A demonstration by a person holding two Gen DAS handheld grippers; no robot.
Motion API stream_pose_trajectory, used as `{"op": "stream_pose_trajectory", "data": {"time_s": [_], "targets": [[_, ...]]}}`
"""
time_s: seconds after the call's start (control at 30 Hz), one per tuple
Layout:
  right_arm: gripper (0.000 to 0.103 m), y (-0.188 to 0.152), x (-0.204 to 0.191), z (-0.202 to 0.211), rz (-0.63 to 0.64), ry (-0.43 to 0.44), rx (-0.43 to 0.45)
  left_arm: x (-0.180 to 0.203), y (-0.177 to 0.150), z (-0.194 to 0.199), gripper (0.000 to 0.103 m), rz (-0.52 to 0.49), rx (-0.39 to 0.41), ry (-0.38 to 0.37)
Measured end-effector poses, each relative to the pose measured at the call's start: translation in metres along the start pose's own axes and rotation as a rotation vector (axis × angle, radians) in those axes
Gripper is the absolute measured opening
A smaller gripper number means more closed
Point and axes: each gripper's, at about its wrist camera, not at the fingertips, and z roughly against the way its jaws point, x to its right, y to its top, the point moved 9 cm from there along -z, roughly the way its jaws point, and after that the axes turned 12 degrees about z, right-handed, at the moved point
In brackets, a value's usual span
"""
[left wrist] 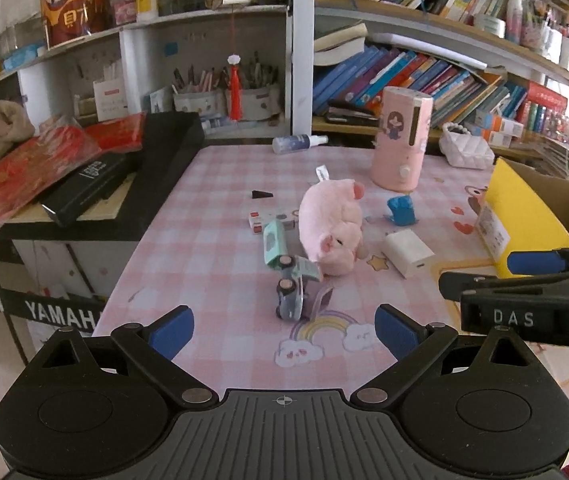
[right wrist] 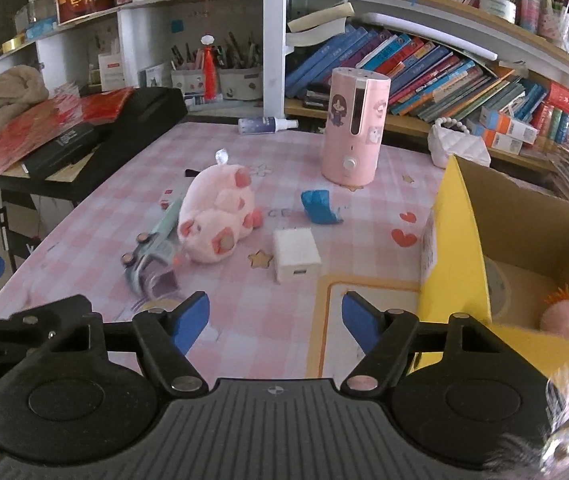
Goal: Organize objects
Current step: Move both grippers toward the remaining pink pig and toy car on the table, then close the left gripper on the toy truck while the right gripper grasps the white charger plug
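A pink plush pig lies on the pink checked table. Beside it lie a toy car, a teal packet, a white charger block and a blue crumpled item. A yellow cardboard box stands at the right with a small pink plush inside. My left gripper is open and empty, just short of the toy car. My right gripper is open and empty, near the box's left wall.
A tall pink humidifier stands at the back. A spray bottle lies at the far edge. A white quilted bag sits at the back right. A black keyboard with red packets borders the left. Bookshelves stand behind.
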Motion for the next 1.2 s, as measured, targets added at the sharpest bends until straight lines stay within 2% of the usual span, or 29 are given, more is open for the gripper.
{"op": "stream_pose_trajectory", "data": {"time_s": [0.53, 0.67, 0.73, 0.8, 0.97, 1.03, 1.07, 1.17, 1.2], "targets": [[0.071, 0.032, 0.028, -0.110, -0.020, 0.020, -0.123, 0.008, 0.011, -0.096, 0.096, -0.035, -0.097, 0.055], [0.071, 0.035, 0.028, -0.127, -0.005, 0.028, -0.146, 0.014, 0.010, -0.114, 0.091, -0.066, -0.124, 0.048], [0.071, 0.035, 0.027, -0.135, 0.002, 0.038, -0.157, 0.015, 0.009, -0.123, 0.088, -0.076, -0.138, 0.056], [0.071, 0.035, 0.025, -0.142, 0.011, 0.043, -0.171, 0.015, 0.006, -0.132, 0.078, -0.075, -0.162, 0.062], [0.071, 0.031, 0.025, -0.156, 0.005, 0.051, -0.202, 0.012, 0.006, -0.142, 0.063, -0.039, -0.190, 0.038], [0.063, 0.029, 0.025, -0.161, -0.001, 0.058, -0.215, 0.012, 0.008, -0.142, 0.053, -0.039, -0.188, 0.026], [0.055, 0.028, 0.025, -0.163, -0.004, 0.060, -0.221, 0.012, 0.008, -0.143, 0.046, -0.042, -0.187, 0.020], [0.043, 0.028, 0.026, -0.165, -0.007, 0.064, -0.210, 0.011, 0.009, -0.142, 0.045, -0.031, -0.191, 0.013], [0.043, 0.029, 0.025, -0.166, 0.001, 0.066, -0.205, 0.010, 0.009, -0.141, 0.044, -0.022, -0.194, 0.012]]}}
